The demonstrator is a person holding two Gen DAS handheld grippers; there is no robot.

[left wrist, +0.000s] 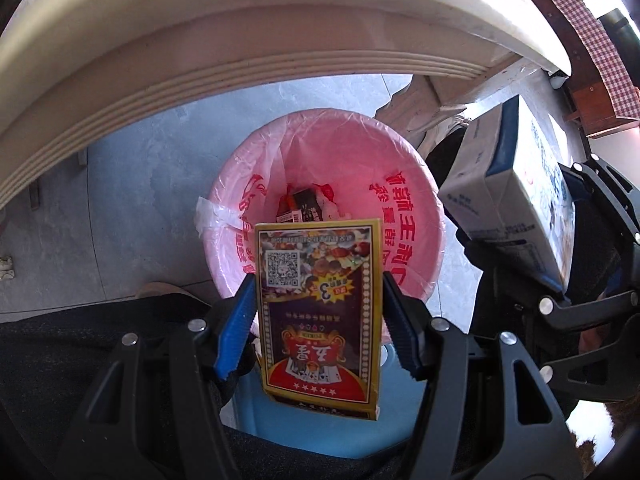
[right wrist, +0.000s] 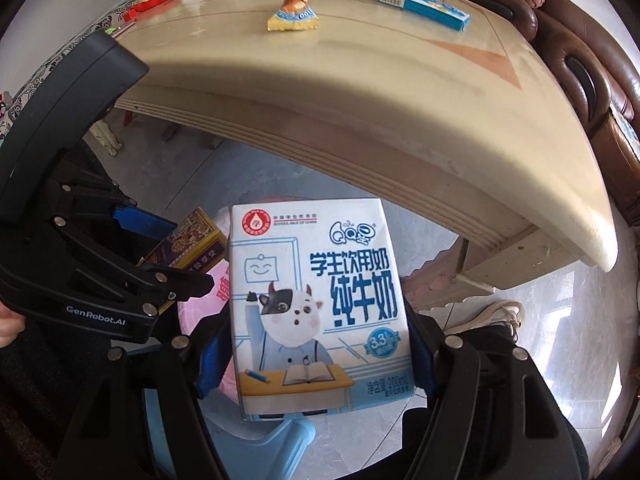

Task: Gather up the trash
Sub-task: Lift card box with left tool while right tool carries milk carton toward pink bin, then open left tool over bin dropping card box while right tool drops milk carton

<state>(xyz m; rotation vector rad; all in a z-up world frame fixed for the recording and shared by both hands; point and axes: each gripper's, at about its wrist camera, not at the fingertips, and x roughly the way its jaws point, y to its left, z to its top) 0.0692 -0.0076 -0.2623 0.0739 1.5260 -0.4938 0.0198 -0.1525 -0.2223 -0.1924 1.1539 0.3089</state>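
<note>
My left gripper is shut on a yellow playing-card box and holds it above the near rim of a pink-lined trash bin that has some trash at its bottom. My right gripper is shut on a blue-and-white milk carton; the carton also shows at the right of the left wrist view, beside the bin. The card box and the left gripper's body show at the left of the right wrist view. A candy wrapper and a blue-and-white flat box lie on the table.
The beige table overhangs the bin, its edge arching across the top of both views. A blue plastic stool is below the grippers. A brown leather sofa stands at the right. A shoe rests on the grey floor.
</note>
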